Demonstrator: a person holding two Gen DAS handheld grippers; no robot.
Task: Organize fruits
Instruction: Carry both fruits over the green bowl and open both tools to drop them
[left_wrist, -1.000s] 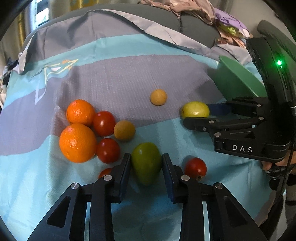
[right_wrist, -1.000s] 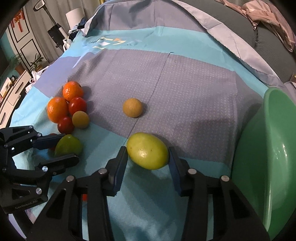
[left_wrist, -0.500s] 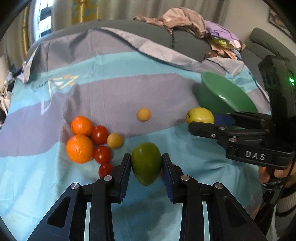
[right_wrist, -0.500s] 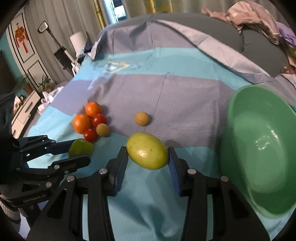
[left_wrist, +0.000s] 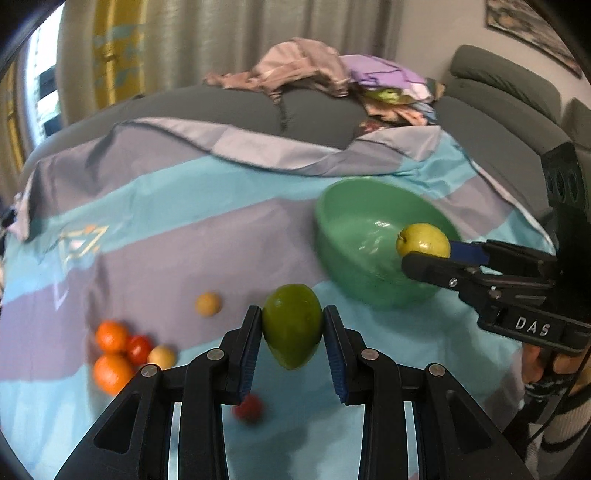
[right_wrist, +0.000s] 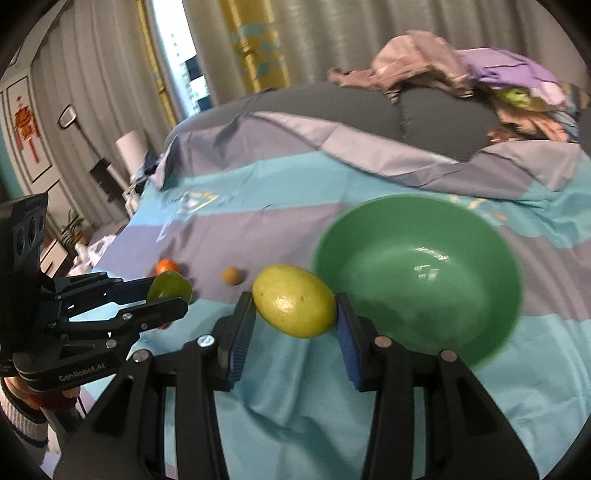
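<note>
Fruits are mostly not sorted yet, judging by how things lie. Going left to right in the left wrist view: there's a little pile on the striped bedspread (left_wrist: 155, 236), two oranges (left_wrist: 110, 356), a red tomato (left_wrist: 138, 348) wedged between them, and a pale yellow round fruit (left_wrist: 161, 357) touching that cluster. A bit farther in sits a lone tan fruit (left_wrist: 208, 304) on its own, and another tomato (left_wrist: 248, 407) shows blurry under the left gripper's frame.

Then the left gripper (left_wrist: 291, 332) itself, pinching a dark green fruit (left_wrist: 291, 325) between its blue pads, lifted clear of the cloth as far as I can tell. To the right of that is the green bowl (left_wrist: 332, 206), and it looks totally empty in both views, nothing in it at all. Far right, the right gripper (right_wrist: 295, 306) is clamped on a yellow-green fruit (right_wrist: 294, 300), and from the left camera that fruit hangs about over the bowl's near rim.

So my read: zero fruit delivered, two in the air and close to the bowl, roughly six more on the bed. First drop looks like it's the yellow-green one since it's nearest. Lots left to do.
</note>
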